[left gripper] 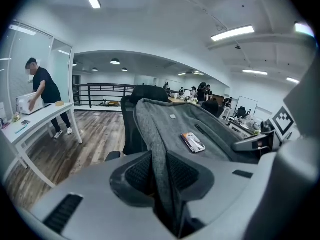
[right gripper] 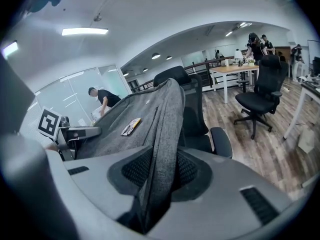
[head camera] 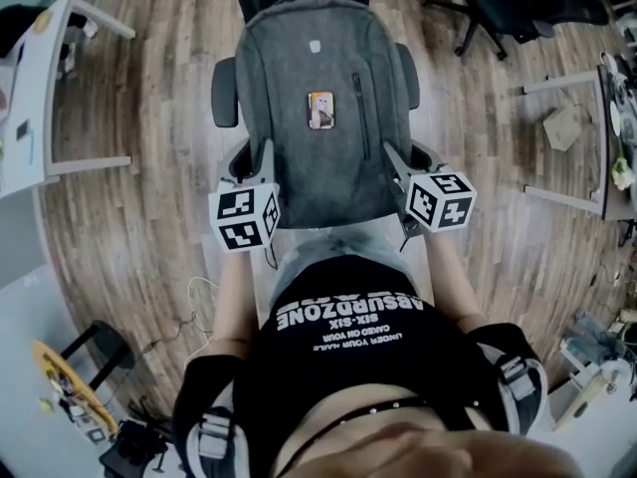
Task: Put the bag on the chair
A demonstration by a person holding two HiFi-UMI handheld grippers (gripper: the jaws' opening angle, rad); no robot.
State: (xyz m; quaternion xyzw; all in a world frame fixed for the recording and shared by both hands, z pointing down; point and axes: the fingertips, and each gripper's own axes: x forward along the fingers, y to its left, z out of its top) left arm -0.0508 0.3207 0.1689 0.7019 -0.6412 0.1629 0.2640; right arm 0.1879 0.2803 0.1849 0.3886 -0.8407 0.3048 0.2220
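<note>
Our left gripper (left gripper: pixel 161 181) is clamped on the bag (head camera: pixel 314 78) at its left side edge, grey fabric pinched between the pads; our right gripper (right gripper: pixel 159 176) holds the right side edge the same way, and both grips are near the bottom corners. The bag stretches straight ahead of us, its long axis running away from both grippers; it lies over the chair (head camera: pixel 225 93) between the armrests, top towards the backrest. Both hands are equally near, so we judge an even lowering comes next; whether it already rests on the seat we cannot tell.
</note>
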